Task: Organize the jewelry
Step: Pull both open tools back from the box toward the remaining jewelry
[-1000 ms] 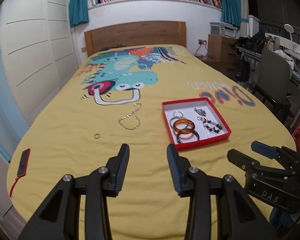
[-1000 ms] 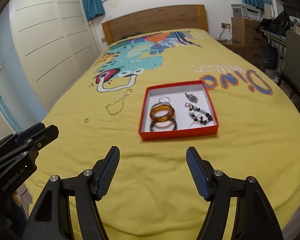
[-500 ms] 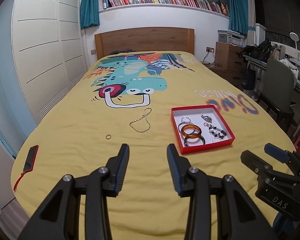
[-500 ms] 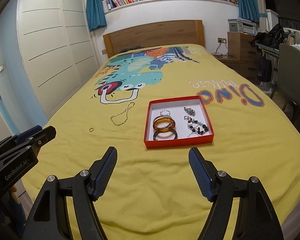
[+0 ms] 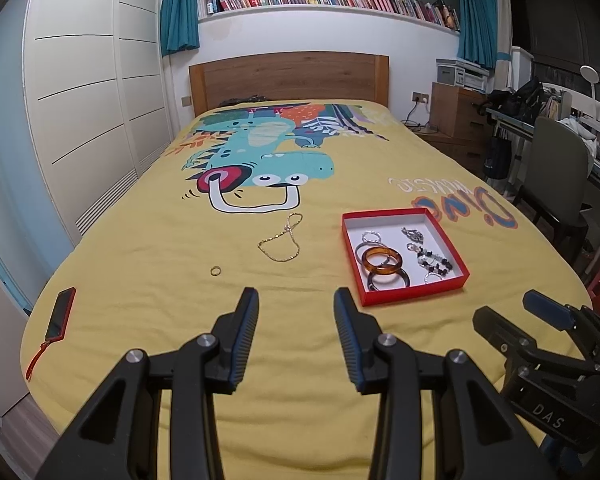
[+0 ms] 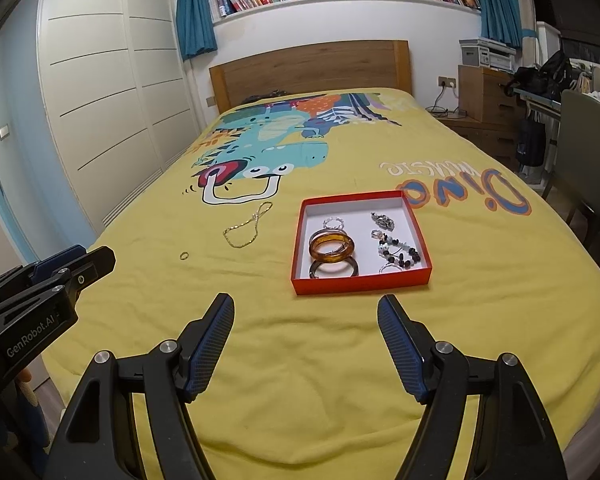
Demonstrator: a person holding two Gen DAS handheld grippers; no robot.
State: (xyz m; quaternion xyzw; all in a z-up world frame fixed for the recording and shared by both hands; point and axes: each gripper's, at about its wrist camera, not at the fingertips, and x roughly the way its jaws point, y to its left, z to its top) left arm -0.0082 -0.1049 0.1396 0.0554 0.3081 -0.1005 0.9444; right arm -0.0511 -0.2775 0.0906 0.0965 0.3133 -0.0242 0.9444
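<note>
1. Grippers are hovering over the yellow bedspread: left gripper narrowly parted, right gripper spread wide, both empty
2. Red box is holding bangles and beads
3. Gold chain and ring are lying loose beside it

The dark round bangle in the shallow red cardboard box lies partly under the amber translucent bangle. Ahead of it, the small silver pieces are too small to identify, perhaps charms. The right gripper's black body is cut off by the left view's edge.
</note>
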